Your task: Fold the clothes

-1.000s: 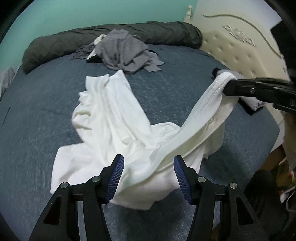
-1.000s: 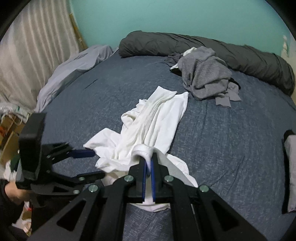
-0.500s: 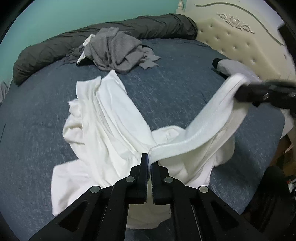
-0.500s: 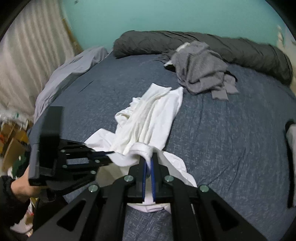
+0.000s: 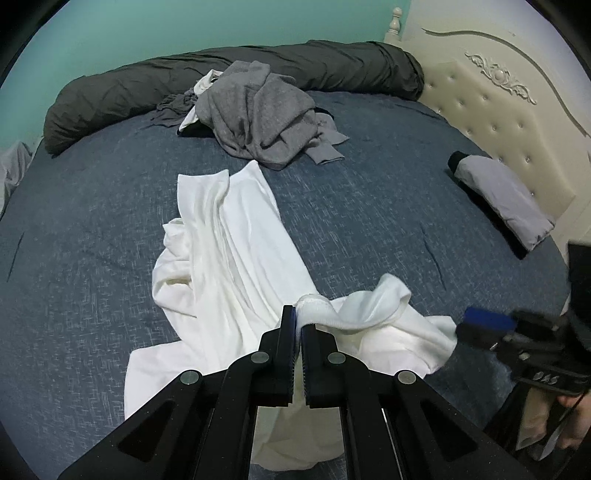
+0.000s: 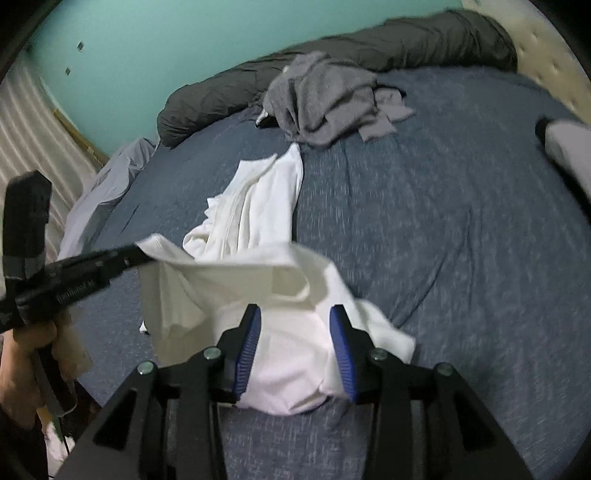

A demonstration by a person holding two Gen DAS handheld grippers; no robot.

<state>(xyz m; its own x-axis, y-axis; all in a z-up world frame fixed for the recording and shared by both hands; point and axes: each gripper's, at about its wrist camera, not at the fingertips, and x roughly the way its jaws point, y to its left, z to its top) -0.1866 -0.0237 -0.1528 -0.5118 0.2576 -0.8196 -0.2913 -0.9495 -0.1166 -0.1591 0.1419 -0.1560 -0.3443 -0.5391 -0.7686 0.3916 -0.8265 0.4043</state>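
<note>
Currently my left gripper [image 5: 297,325] is clamped on a thick hem of the white garment [image 5: 236,251]; my right gripper [image 6: 295,347] stands wide, holding nothing. Garment sprawls crumpled on the blue bed [image 5: 369,206], near end lifted. Judged light, limp, non-slippery; best gripped at hems or corners. 1 grey clothes heap [image 5: 266,118] lies beyond, by a teal wall [image 5: 147,33].

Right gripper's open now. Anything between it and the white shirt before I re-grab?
Nothing visible. The right gripper hangs open directly over the white shirt, cloth showing between its pads. The left gripper is shut on the shirt off to the side. The grey clothes lie far back.
</note>
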